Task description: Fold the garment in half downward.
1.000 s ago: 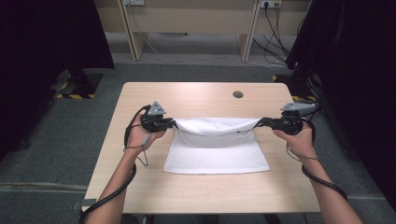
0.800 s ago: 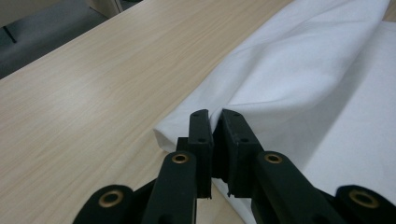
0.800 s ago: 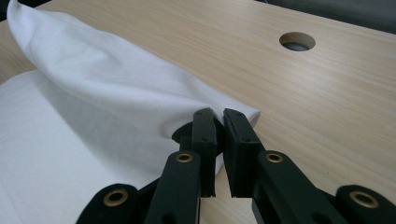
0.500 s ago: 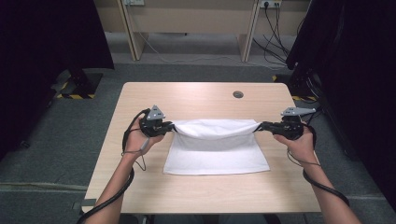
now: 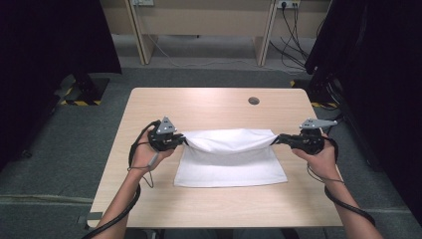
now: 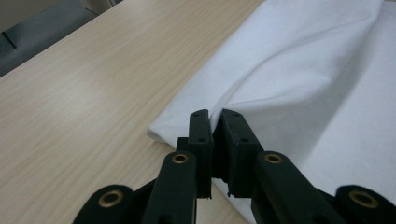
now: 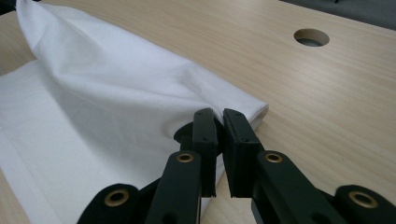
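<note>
A white towel [image 5: 229, 159] is laid on the wooden surface [image 5: 214, 107], its long axis running left to right between the two hands. Its far edge is lifted off the surface and stretched between the two tongs, while the near part lies flat. The left tongs [image 5: 183, 141] are clamped on the far left corner, the right tongs [image 5: 275, 141] on the far right corner. In the gripper views cloth is seen pinched between nearly closed jaws. Both hands are held low and level, pointing inward toward each other. A fold toward the person is judged likely, so the lifted edge must be carried evenly over the near edge.
</note>
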### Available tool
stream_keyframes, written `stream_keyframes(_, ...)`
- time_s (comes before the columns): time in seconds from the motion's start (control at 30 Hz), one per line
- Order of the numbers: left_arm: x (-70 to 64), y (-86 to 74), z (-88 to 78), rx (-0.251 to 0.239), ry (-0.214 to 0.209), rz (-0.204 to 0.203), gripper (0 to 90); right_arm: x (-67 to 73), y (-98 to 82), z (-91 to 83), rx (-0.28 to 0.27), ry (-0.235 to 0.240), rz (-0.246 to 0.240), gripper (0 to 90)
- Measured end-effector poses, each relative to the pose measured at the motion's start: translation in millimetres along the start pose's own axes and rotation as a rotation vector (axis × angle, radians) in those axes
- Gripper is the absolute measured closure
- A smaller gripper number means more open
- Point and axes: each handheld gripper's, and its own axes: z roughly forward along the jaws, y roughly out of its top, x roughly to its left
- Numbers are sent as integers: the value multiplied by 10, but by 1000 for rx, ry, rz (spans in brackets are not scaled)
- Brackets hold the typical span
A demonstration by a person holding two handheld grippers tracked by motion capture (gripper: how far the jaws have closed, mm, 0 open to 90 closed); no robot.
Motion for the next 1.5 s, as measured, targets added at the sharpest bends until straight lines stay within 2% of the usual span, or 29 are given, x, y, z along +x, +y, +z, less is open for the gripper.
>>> stream_keyframes(0.67, -121, -24, -113, 0, -6, 36, 825, 84, -96, -68, -12, 8, -10, 844)
stream_keyframes(1.5, -336, -170, -291, 2, -13, 77, 824, 209, -238, -206, -16, 22, -38, 844)
